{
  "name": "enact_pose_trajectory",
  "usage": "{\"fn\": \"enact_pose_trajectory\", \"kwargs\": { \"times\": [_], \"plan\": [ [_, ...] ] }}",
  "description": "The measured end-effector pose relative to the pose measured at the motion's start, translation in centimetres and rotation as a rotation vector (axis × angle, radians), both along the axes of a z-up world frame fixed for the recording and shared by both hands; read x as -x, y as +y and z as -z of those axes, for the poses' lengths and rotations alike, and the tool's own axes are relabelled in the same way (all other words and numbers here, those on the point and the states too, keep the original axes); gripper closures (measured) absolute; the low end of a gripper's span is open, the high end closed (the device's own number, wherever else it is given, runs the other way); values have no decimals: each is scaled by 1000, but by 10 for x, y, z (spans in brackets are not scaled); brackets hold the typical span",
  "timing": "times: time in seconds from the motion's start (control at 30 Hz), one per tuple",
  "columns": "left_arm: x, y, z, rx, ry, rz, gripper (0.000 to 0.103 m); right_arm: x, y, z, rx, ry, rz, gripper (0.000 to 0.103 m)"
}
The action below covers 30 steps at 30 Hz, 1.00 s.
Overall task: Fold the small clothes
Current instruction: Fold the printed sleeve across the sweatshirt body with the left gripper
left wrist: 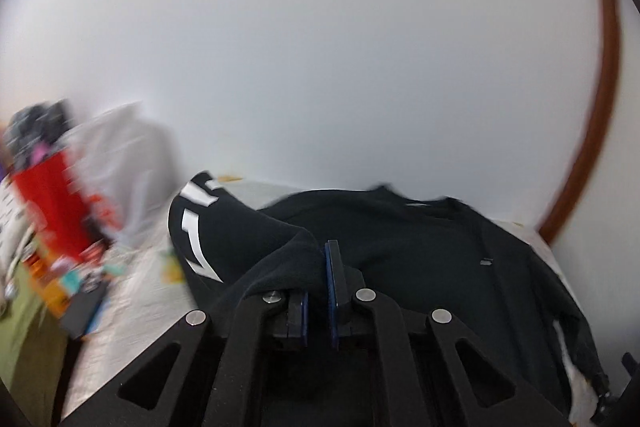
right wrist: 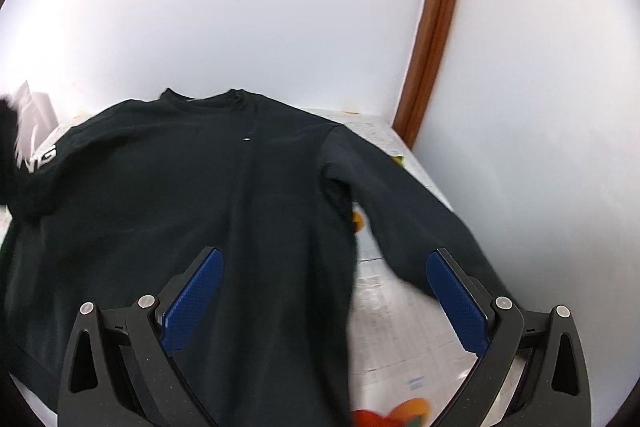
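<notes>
1. Blur is smearing the left side of the left wrist view, so the red box (left wrist: 48, 203) and the heap of packets around it are hard to make out; a pale bag (left wrist: 120, 155) behind them is showing no clear outline.
2. Much of the left gripper (left wrist: 318, 267) is lying under black cloth: its jaws are pressing together on a fold of the black sweatshirt (left wrist: 400, 247), pinching the sleeve (left wrist: 208, 223) with white lettering, which is rising in a hump above the rest.
3. The lower hem of the sweatshirt (right wrist: 180, 187) is being cut off by the frame and by the gripper bodies in both views.
4. The right gripper (right wrist: 324, 291) is hovering over the garment with its jaws spread wide, blue pads (right wrist: 196, 303) facing inward and nothing between them but the cloth lying below.
5. The sweatshirt is lying flat, collar towards the wall (right wrist: 280, 7), on a pale printed cover (right wrist: 400, 307) over the counter; its other sleeve (right wrist: 400, 195) is stretching towards the right edge.
6. Open cover is showing between the body and that sleeve, and the wall and brown door frame (right wrist: 432, 27) are closing off the far side just beyond the collar.
</notes>
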<state>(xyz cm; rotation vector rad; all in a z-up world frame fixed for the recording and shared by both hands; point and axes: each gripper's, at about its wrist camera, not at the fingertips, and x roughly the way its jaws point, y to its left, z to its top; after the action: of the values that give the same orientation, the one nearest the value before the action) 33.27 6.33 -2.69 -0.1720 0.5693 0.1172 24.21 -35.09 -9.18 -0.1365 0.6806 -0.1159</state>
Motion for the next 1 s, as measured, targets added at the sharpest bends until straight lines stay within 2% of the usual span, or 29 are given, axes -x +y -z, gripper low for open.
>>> {"fn": "enact_pose_trajectory", "kwargs": {
  "times": [0.17,0.27,0.43,0.57,0.63,0.7,0.77,0.83,0.9,1.0],
  "plan": [
    [-54,-91,13,-37,45,175,96,5,-34,23,2,29,29,3],
    [-78,-130,32,-61,94,229,96,12,-48,42,-9,66,60,3],
    [-95,-143,58,-33,178,233,96,22,-67,63,-23,106,89,3],
    [-88,-144,57,-4,196,238,94,22,-71,69,-35,117,98,3],
    [-84,-151,52,14,208,266,79,24,-69,66,-34,115,96,3],
    [-70,-148,43,41,194,305,51,27,-66,61,-35,102,90,3],
    [-53,-148,32,60,156,353,36,30,-58,52,-32,87,77,3],
    [-33,-150,17,39,113,398,33,29,-47,41,-29,67,58,2],
    [-17,-146,2,26,72,414,23,29,-32,29,-32,49,32,3],
    [4,-128,-16,38,30,415,19,25,-9,12,-44,26,-12,3]
  ]
}}
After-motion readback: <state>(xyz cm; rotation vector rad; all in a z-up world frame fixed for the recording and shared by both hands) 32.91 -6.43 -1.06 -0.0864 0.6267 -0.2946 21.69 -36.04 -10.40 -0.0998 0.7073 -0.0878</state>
